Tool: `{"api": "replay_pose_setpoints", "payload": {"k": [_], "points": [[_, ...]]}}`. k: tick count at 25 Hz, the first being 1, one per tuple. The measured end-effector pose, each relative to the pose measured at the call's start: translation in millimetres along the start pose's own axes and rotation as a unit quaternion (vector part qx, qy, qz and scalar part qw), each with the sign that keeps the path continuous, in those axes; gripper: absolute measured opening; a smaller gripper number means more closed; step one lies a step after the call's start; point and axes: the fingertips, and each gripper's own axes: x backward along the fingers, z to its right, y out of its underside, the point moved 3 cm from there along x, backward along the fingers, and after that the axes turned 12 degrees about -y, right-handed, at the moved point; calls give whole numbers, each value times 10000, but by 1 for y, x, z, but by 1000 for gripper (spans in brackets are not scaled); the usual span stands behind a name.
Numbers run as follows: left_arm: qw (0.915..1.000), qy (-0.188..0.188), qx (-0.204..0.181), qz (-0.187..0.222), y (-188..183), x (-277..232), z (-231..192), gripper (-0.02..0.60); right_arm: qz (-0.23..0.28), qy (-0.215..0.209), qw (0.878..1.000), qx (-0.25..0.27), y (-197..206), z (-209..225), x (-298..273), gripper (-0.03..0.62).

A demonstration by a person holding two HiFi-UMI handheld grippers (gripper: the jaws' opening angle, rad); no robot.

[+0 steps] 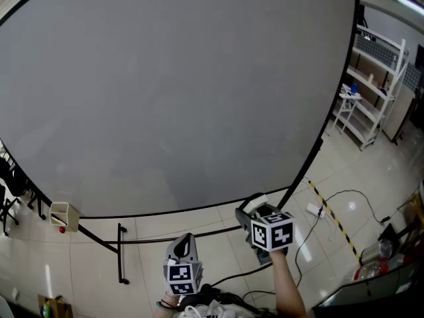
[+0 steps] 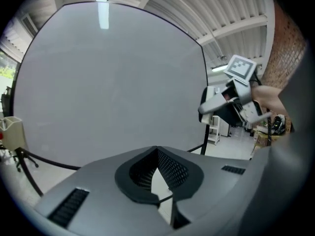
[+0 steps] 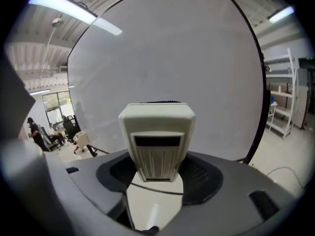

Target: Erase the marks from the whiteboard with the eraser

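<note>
The large whiteboard (image 1: pixel 172 91) fills the head view, and I see no marks on its grey-white face. It also spreads across the left gripper view (image 2: pixel 108 82) and the right gripper view (image 3: pixel 172 58). My right gripper (image 1: pixel 253 209) is shut on the cream eraser (image 3: pixel 156 141), held upright a short way off the board's lower right edge. The eraser (image 2: pixel 216 102) also shows from the side in the left gripper view. My left gripper (image 1: pixel 185 245) hangs lower and to the left, below the board, with its jaws together and nothing in them (image 2: pixel 157 181).
A small beige box (image 1: pixel 63 214) hangs at the board's lower left by the black stand leg (image 1: pixel 121 254). A white shelf rack (image 1: pixel 374 85) stands at the right. A power strip (image 1: pixel 315 209), cables and yellow-black floor tape (image 1: pixel 334 220) lie on the tiled floor.
</note>
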Motion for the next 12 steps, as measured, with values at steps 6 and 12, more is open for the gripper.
{"api": "replay_pose_setpoints", "payload": {"k": [6,12], "points": [[9993,-345,132,58,16,65,-1,2,-430,-596,9973,-79,103,-78,20,275],[9985,-555,-14,-18,47,146,18,2,-528,-1060,9929,68,165,-139,57,276]]}}
